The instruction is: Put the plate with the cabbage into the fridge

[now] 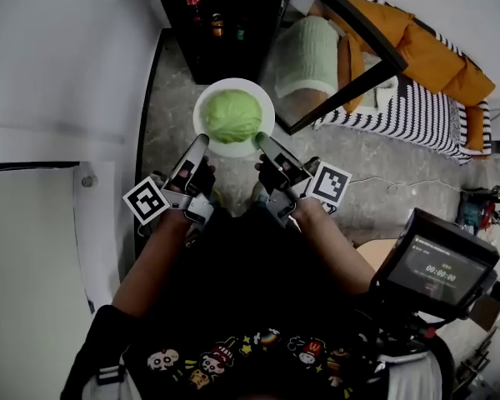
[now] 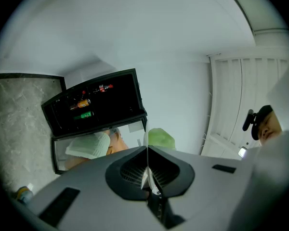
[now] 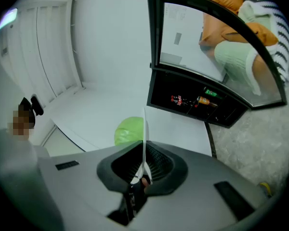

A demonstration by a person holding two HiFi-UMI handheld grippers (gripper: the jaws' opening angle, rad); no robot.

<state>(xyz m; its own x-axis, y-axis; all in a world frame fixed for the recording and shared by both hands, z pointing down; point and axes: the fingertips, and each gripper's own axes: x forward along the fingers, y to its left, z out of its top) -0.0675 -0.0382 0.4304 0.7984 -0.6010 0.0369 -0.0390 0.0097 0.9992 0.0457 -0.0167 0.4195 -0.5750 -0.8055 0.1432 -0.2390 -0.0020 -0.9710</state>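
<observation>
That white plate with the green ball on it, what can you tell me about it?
It is a round white plate, smooth like ceramic. A pale green cabbage head sits in its middle. It hangs in the air, roughly level, above the grey speckled floor, in front of the open black fridge. The left gripper and the right gripper are shut on its near rim, one at each side.
</observation>
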